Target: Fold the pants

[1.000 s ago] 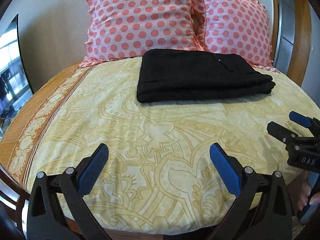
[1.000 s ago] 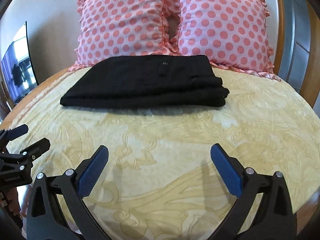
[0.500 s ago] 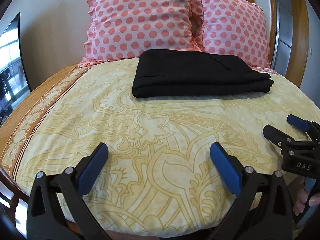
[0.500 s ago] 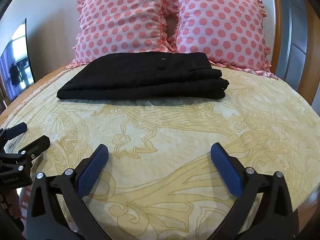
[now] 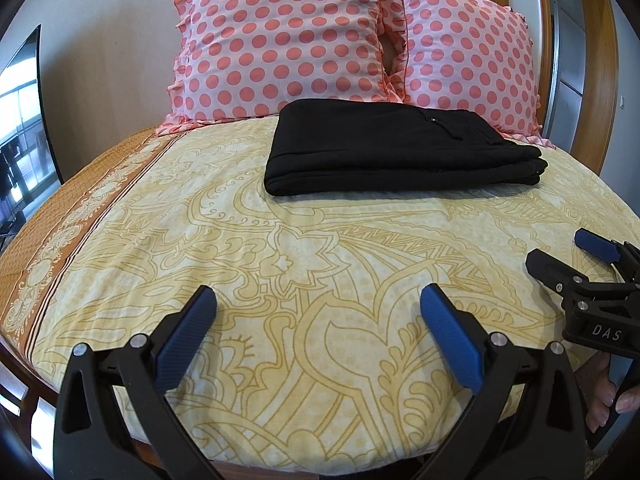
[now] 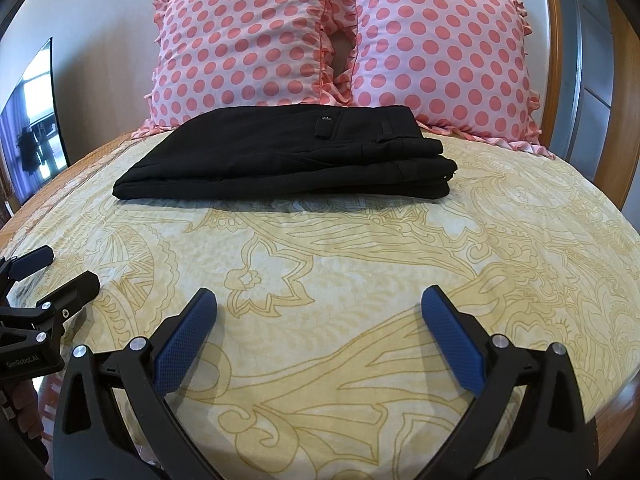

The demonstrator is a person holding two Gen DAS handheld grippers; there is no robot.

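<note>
Pants [image 5: 394,148], black, folded into a compact flat stack of several layers, lying straight ahead of both grippers and well apart from them, just short of two pink dotted pillows [image 5: 288,36] on the yellow patterned bedspread [image 5: 280,264]

Left gripper [image 5: 318,312] spread wide, blue pads empty, low over the near part of the bedspread. Right gripper [image 6: 319,312] likewise released and holding nothing. Each visible at the edge of the other's view, side by side, level with one another

Judging by the neat rectangle, probably folded already, with little or nothing left to do beyond tidying

Handling, as a guess: soft, limp woven cloth, light, not fragile, not slippery against the rubbery pads; layers likely to slide over one another and fan out if lifted by one corner only. Waistband end, with button tab and stacked edges showing, on the right of the stack; rounded fold on the left. Best hold for any further move: both short ends at once, pinching through all layers near the near corners, one gripper per end
</note>
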